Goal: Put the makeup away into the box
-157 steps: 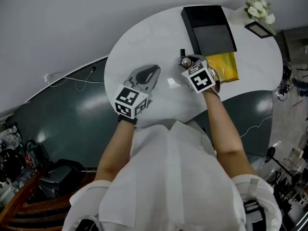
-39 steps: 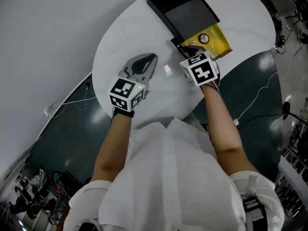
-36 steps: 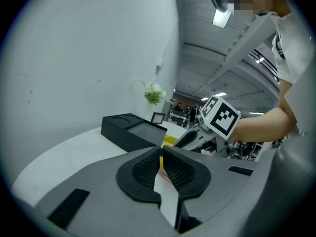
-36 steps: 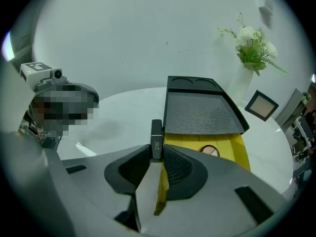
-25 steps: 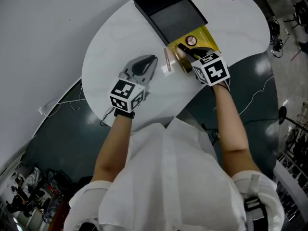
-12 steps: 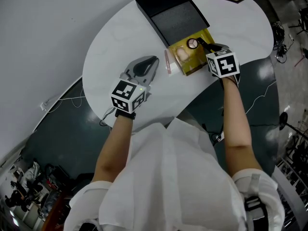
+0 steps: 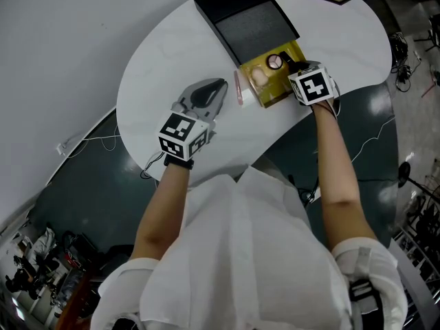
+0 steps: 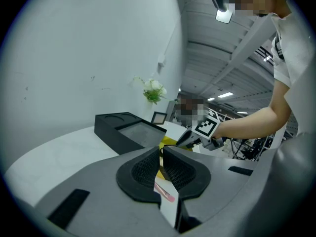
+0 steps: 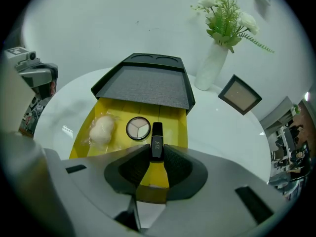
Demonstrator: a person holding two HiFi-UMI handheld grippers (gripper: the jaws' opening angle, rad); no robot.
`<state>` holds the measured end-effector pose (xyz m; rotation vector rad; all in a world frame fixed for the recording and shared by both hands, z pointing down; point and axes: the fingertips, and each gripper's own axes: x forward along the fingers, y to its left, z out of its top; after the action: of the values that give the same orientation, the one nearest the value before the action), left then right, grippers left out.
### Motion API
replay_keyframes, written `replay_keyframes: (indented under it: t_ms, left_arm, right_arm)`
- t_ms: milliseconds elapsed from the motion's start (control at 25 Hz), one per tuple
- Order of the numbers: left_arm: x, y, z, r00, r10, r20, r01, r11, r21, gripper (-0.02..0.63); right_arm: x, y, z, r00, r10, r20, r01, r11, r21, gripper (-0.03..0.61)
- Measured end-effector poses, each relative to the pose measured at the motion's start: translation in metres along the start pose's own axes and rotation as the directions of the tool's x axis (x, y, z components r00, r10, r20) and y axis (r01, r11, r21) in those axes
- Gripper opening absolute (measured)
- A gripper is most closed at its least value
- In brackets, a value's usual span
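Head view: my left tongs (image 7: 214,89) sit low over the white tabletop (image 7: 158,67), with a pink tube (image 7: 238,88) just beside their tips. My right tongs (image 7: 292,66) point down over the box's yellow drawer (image 7: 278,93)

Left gripper view: these tongs are closed to a slit and empty

Right gripper view: these tongs clamp a black makeup stick (image 9: 157,141) above the drawer, where a puff (image 9: 101,128) and a round compact (image 9: 138,128) lie

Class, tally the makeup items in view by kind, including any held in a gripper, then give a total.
Puff: 1
Round compact: 1
Black tube: 1
Pink stick: 1
Total: 4
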<state>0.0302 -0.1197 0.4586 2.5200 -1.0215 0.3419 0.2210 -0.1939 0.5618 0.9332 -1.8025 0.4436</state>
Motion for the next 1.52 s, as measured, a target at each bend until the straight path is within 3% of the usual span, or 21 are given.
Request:
replay_keyframes:
  t_ms: [360, 680, 960, 1160, 1520]
  left_arm:
    - [-0.006, -0.001, 0.002, 1.000, 0.006, 0.012, -0.006, 1.000, 0.005, 0.026]
    - [-0.018, 0.001, -0.002, 1.000, -0.001, 0.026, 0.001, 1.000, 0.000, 0.026]
    - [-0.032, 0.005, -0.004, 0.999, -0.027, 0.033, 0.027, 1.000, -0.005, 0.026]
    - [-0.046, 0.012, -0.008, 0.998, -0.053, 0.026, 0.053, 0.999, 0.000, 0.026]
    - [-0.072, 0.028, -0.006, 0.995, -0.095, 0.020, 0.095, 0.995, 0.026, 0.026]
  right_arm:
    - [-0.002, 0.004, -0.004, 1.000, 0.004, 0.012, -0.004, 1.000, 0.011, 0.129]
    - [-0.030, 0.020, 0.008, 0.995, -0.020, 0.100, 0.012, 0.997, 0.079, 0.127]
    - [-0.057, 0.059, 0.025, 0.980, -0.041, 0.192, 0.015, 0.991, 0.134, 0.126]
    - [-0.066, 0.104, 0.040, 0.967, -0.032, 0.253, -0.019, 0.980, 0.198, 0.091]
    - [-0.043, 0.174, 0.051, 0.973, -0.020, 0.232, -0.042, 0.965, 0.258, 0.078]
